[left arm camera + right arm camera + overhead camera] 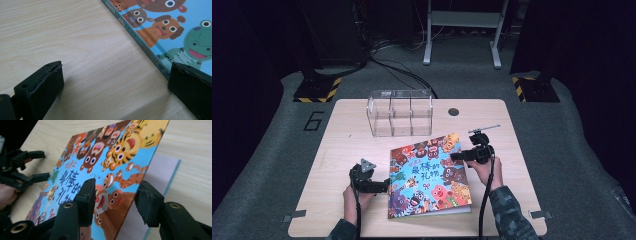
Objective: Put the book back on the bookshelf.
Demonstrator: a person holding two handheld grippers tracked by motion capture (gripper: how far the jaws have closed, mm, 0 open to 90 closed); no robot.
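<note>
- The person's forearms came in from the six o'clock edge of the wooden table (337,150), a gripper in each hand.
- The left gripper (384,186) lay low at about eight o'clock of the table's middle, its jaws pointing toward three o'clock at the book's spine. In the left gripper view (115,82) the jaws stood wide apart with bare wood between them; one jaw sat over the spine edge, the other well off it. They pressed on nothing.
- The picture book (428,175), its blue cover crowded with cartoon animals, lay just right of the table's middle, closed side toward nine o'clock.
- The right gripper (457,156) hovered at the book's three o'clock edge, pointing toward nine o'clock. In the right gripper view (116,200) the front cover (110,167) stood lifted and tilted, its free edge passing between the two jaws, a pale inner page (162,170) showing beneath. The jaws stood partly open; whether either pad touched the cover I could not tell.
- Farther off, near twelve o'clock, a clear plastic box (399,112) with compartments stood apart from the book.
</note>
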